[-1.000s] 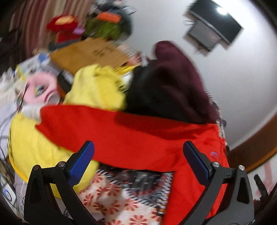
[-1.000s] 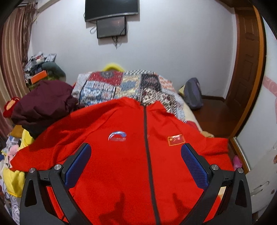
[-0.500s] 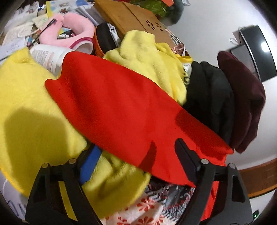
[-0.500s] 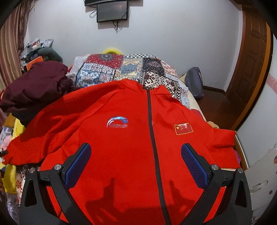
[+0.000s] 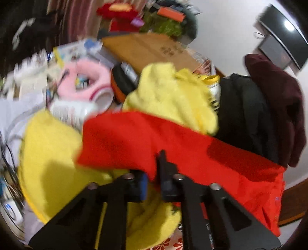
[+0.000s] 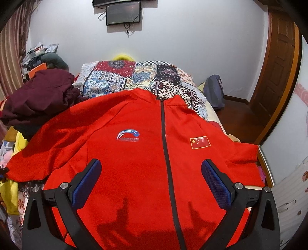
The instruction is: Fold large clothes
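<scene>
L gripper [image 5: 154, 184] jaws just closed, pinching red jacket [image 6: 146, 153] sleeve [image 5: 123, 142] edge betw pads, R gripper [image 6: 151, 184] spread, empty over jacket front; lift sleeve clear of yellow cloth [image 5: 48, 157], then fold inward w/o tugging.

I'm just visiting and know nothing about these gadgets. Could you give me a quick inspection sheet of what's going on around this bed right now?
Surface: bed under a patchwork cover.
Job's things: red jacket spread front up, zipped, sleeves out to both sides.
Clutter: maroon garment, yellow fleece, pink plush, cardboard box beside the bed.
Grippers: left gripper has just closed on the jacket's sleeve edge; right gripper open above the jacket, holding nothing.
Cables: wires hang below the wall screen.
Surroundings: wooden door, backpack on the floor.
</scene>
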Demonstrator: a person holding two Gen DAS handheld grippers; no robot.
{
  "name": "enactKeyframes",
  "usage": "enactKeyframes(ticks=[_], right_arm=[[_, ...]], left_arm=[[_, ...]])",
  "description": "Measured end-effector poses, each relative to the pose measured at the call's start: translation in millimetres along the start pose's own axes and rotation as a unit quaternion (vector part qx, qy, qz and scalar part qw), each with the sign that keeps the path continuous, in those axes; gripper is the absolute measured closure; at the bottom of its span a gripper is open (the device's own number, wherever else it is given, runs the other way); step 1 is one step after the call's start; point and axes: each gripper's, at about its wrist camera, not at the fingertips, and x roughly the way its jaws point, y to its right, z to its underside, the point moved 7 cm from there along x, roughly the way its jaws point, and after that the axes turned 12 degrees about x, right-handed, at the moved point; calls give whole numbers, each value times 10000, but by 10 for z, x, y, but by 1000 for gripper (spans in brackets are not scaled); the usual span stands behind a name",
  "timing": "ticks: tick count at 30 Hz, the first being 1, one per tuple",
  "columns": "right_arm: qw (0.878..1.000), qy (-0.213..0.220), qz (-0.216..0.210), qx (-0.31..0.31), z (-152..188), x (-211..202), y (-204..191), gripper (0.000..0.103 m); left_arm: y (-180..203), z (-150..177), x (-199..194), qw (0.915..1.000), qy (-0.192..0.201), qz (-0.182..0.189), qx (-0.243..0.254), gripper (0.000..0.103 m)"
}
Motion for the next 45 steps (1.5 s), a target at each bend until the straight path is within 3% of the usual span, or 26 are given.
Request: enactKeyframes(ticks=[4,7,12,16,20,27,34,36,39,43,45], right_arm=[[9999,91,-52,17,-22,-67,52,0],[9998,162,-102,52,-39,-108,104,0],[9993,254,-196,193,-90,-139,236,0],[9988,307,-282,272,-146,-134,368,0],[9986,331,-257,323,-209,-106,540,0],[9984,260,-210,466,-254,-10,843,0],[9982,110,-92,588,-210,114,1107,0],[9980,25,-61,630,-172,171,1191,0],[9971,-146,-54,742,-101,265,1306,0],[9952,-367,-57,901,-5,358,1443,0],[9941,-474,-34,973,44,402,1507,0]], left_arm=[[345,-254,-391,9972,485,352,446,100],[823,-455,-783,9882,941,799,910,100],[1824,-704,-1475,9568,1744,1358,1890,100],[2615,-800,-1755,9308,1999,1823,2457,100],[3339,-758,-1854,9057,2098,2051,3058,100],[4650,-263,-1638,8588,1587,2600,4119,100],[5615,748,-1213,7996,735,2839,5240,100],[5777,1087,-1048,7813,388,2897,5515,100],[5894,1511,-800,7606,-45,2896,5810,100],[5903,1987,-546,7398,-552,2788,6099,100],[5855,2090,-469,7347,-739,2754,6156,100]])
